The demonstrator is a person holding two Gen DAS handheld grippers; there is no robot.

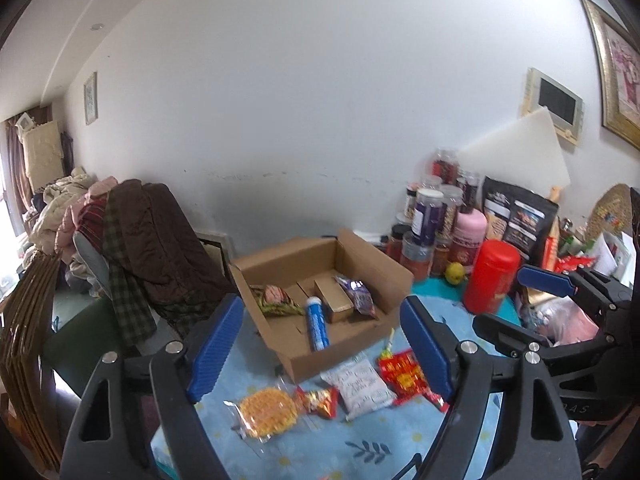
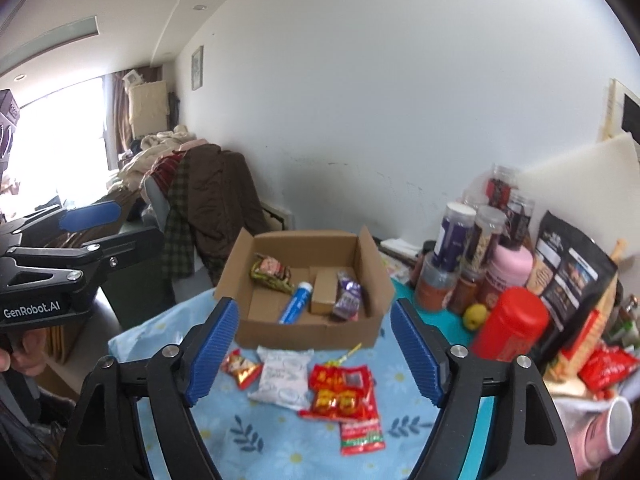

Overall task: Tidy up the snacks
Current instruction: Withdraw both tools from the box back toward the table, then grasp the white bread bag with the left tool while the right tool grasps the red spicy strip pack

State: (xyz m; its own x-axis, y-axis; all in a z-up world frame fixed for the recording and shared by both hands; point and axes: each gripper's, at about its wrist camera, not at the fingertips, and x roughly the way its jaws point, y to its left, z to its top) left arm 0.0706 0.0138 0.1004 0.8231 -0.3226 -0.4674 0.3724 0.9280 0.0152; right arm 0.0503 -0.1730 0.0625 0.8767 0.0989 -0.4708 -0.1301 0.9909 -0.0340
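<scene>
Grippers, left (image 1: 322,350) and right (image 2: 312,350), tilt downward, jaws apart, empty

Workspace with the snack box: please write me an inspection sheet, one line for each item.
Surface: table under a light blue flowered cloth.
Job's things: open cardboard box holding a blue tube, a purple packet, a green-pink packet and a small carton; loose in front, a white packet, red packets, a small red-gold packet and a yellow waffle snack.
Clutter: jars, red canister, black bag, yellow fruit.
Grippers: left gripper and right gripper both open, nothing between the jaws.
Cables: nothing seen.
Surroundings: white wall, chair piled with clothes.
</scene>
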